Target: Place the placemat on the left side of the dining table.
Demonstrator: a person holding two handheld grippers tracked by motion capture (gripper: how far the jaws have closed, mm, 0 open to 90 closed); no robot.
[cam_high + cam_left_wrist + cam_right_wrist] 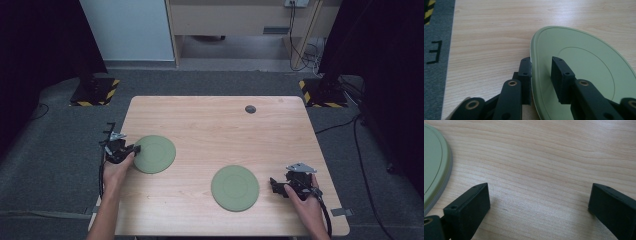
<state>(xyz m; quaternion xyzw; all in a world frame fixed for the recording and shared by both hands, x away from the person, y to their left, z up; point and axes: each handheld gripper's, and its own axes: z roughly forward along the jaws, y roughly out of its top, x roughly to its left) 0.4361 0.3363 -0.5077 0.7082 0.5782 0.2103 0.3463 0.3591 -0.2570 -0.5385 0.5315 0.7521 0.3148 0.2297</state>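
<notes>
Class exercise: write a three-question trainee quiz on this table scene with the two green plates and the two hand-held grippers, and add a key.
1. True or false: the left gripper has its jaws astride the rim of a green plate.
2. How many green plates lie on the table?
3. Which stands nearer the right gripper: A, the plate by the table's front edge, or B, the small dark disc?

Key: 1 true; 2 two; 3 A.

It looks like a lab: black stands on striped yellow-and-black bases (93,93), grey carpet (45,150), loose cables (305,52).
</notes>
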